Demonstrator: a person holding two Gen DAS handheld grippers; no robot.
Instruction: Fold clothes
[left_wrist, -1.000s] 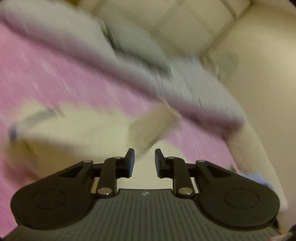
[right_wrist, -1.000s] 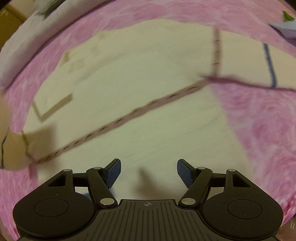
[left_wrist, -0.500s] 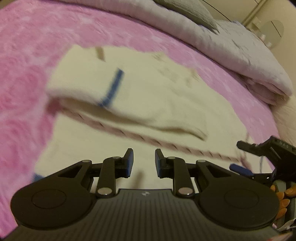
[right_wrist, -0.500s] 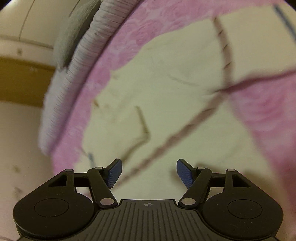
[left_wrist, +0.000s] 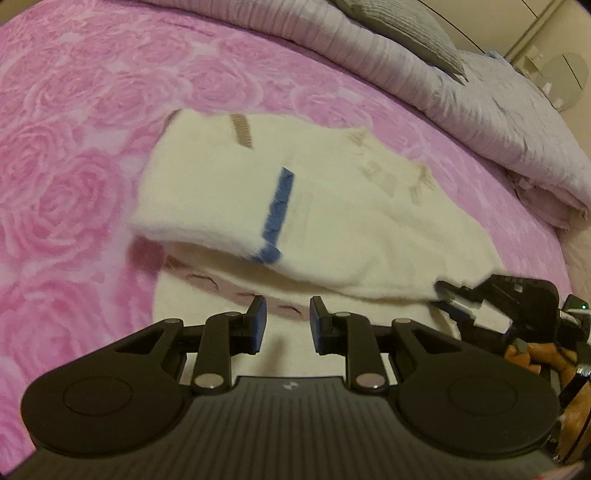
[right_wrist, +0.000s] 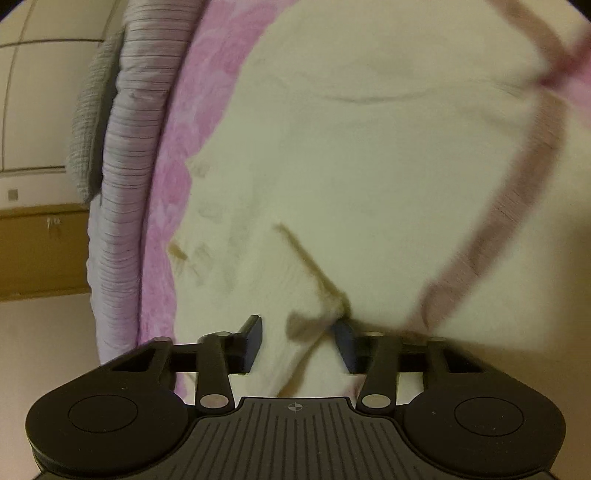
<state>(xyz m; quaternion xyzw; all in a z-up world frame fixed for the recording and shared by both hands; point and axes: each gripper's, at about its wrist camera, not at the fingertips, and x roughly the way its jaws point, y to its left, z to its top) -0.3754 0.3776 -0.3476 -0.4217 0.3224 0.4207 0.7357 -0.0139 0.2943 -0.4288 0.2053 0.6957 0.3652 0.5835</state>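
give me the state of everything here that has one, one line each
cream garment: lying on the bed, one part folded over the rest
left tool: jaws slightly apart, nothing between them, over the garment
right tool: jaws just closed in, pinching a corner of the garment
pink bedspread: spread flat under the garment
lilac duvet: bunched along the far edge of the bed

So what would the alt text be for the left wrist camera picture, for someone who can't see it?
A cream knitted garment with a blue stripe lies partly folded on a pink rose-patterned bedspread. The left gripper hovers over its near edge with nothing between its fingers, while the right gripper pinches the fold's corner at the right.
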